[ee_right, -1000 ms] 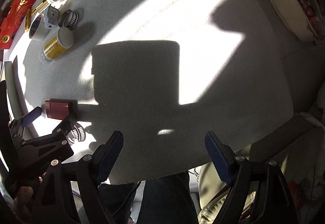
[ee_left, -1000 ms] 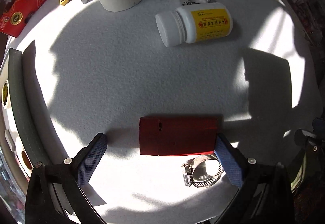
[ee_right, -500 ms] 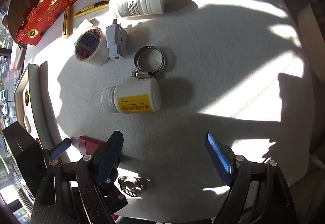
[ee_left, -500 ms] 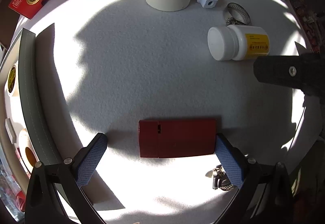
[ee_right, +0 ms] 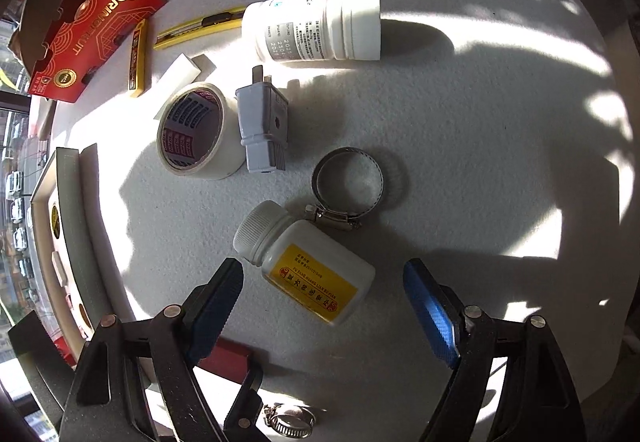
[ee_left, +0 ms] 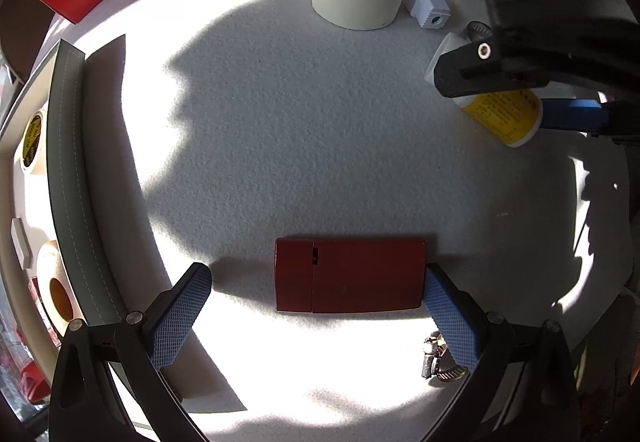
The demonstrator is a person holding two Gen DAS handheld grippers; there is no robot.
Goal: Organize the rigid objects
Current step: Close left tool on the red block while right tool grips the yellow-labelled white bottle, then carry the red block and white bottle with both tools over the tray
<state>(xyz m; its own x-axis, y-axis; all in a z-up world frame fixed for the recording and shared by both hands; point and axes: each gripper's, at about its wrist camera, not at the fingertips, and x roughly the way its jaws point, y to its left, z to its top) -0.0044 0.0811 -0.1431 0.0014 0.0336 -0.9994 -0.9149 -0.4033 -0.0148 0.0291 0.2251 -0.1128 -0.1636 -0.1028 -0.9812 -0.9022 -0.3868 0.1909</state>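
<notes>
Rigid objects lie scattered over my white felt desk [ee_right: 460, 113]. On my left gripper [ee_left: 316, 306] I have the jaws spread wide, straddling a dark red flat case [ee_left: 349, 274] that lies on the felt; the right pad [ee_left: 450, 316] is touching or just beside the case's end, the left pad [ee_left: 178, 316] stands well apart from it, so nothing is gripped. A small hose clamp [ee_left: 442, 362] lies just behind that right pad. On my right gripper [ee_right: 320, 306] the jaws are likewise wide open, either side of a white pill bottle with a yellow label [ee_right: 308, 266] lying on its side, neither pad touching it. Just beyond the bottle is a larger hose clamp [ee_right: 347, 189], its screw housing next to the bottle's shoulder. Farther out I see a roll of tape [ee_right: 198, 133], a grey plug [ee_right: 262, 125] beside it, a second white bottle [ee_right: 312, 26], a yellow utility knife [ee_right: 198, 31] and a red box [ee_right: 104, 21] at the desk's edge.
</notes>
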